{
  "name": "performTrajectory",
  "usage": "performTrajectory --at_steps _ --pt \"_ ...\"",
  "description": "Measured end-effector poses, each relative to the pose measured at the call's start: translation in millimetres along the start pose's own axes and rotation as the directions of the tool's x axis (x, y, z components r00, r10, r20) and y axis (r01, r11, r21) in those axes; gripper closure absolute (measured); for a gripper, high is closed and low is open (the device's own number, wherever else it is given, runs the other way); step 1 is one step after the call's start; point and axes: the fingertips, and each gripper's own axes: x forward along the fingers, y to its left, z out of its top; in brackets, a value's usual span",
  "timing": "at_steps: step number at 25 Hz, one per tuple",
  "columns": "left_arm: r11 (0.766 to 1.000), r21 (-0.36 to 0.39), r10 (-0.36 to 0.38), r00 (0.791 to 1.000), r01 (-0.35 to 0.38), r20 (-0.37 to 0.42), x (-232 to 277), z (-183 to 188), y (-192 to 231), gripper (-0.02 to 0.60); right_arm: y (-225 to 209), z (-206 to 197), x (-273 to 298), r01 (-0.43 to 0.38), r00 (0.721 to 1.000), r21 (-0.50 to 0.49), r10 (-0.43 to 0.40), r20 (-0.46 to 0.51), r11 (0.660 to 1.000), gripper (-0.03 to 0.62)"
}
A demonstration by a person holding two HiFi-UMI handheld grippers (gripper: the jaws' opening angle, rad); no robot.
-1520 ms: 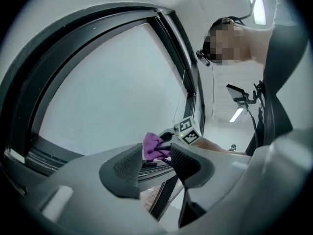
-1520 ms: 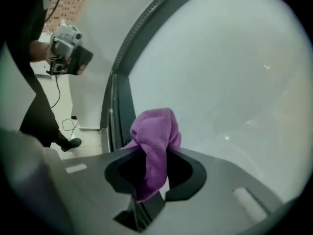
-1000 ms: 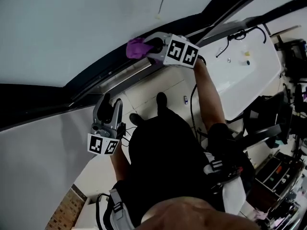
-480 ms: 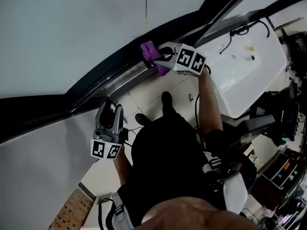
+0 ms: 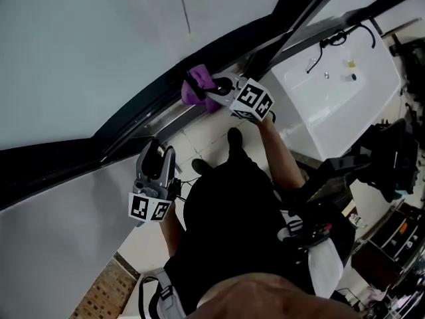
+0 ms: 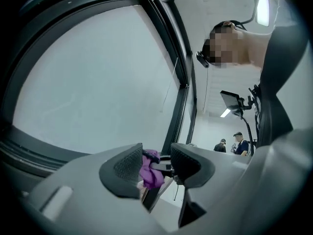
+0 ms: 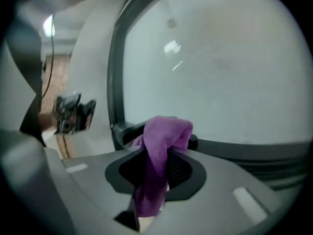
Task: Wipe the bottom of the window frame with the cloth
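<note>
A purple cloth (image 5: 197, 88) is pinched in my right gripper (image 5: 214, 88), pressed against the dark bottom rail of the window frame (image 5: 143, 108). In the right gripper view the cloth (image 7: 160, 153) hangs bunched between the shut jaws, with the dark frame (image 7: 230, 148) just beyond. My left gripper (image 5: 154, 157) hangs lower and to the left, away from the frame, jaws apart and holding nothing. Through its gap in the left gripper view (image 6: 151, 163) the cloth (image 6: 149, 170) shows farther off.
A large pale window pane (image 5: 86, 52) fills the upper left. A white tub-like fixture (image 5: 339, 88) with small items stands at the right. Tiled floor (image 5: 206, 135) lies below the frame. Dark equipment (image 5: 392, 158) crowds the far right. Two people (image 6: 234, 143) stand far off.
My right gripper with the cloth has slid along the bottom rail, first right, then back left. The left gripper stayed nearly still, low and open.
</note>
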Motion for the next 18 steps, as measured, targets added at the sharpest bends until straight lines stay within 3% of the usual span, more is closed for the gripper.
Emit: performTrajectory --at_steps 2,4,6,9,12,14,15,18 --pt "1.000 -0.005 0.009 1.000 -0.009 -0.012 -3 -3 7 0.399 -11 5 14 0.043 0.992 0.071 -0.051 0.116 0.997 0.510" --pt "1.000 -0.009 0.006 1.000 -0.006 -0.026 -3 -6 10 0.399 -9 9 24 0.090 0.995 -0.064 -0.087 0.053 0.994 0.510" --pt "1.000 -0.008 -0.002 0.999 0.002 -0.043 2 -8 11 0.399 -20 19 27 0.193 0.976 -0.247 -0.212 -0.049 0.950 0.510" --pt "1.000 -0.004 -0.026 0.998 0.026 -0.050 16 -7 3 0.399 -43 36 31 0.262 0.941 -0.372 -0.321 -0.106 0.891 0.508" --pt "0.998 0.017 -0.061 0.997 0.062 -0.053 31 -8 -12 0.399 -68 28 25 0.250 0.925 -0.387 -0.337 -0.174 0.888 0.508" --pt "0.996 0.026 -0.079 0.995 0.081 -0.052 41 -9 -21 0.399 -106 9 4 0.312 0.877 -0.344 -0.408 -0.254 0.885 0.508" --pt "0.996 0.025 -0.087 0.995 0.088 -0.051 47 -9 -24 0.399 -118 8 -2 0.334 0.867 -0.317 -0.421 -0.265 0.888 0.508" --pt "0.993 0.027 -0.116 0.992 0.118 -0.050 68 -9 -36 0.399 -104 23 24 0.242 0.907 -0.359 -0.342 -0.247 0.901 0.508"
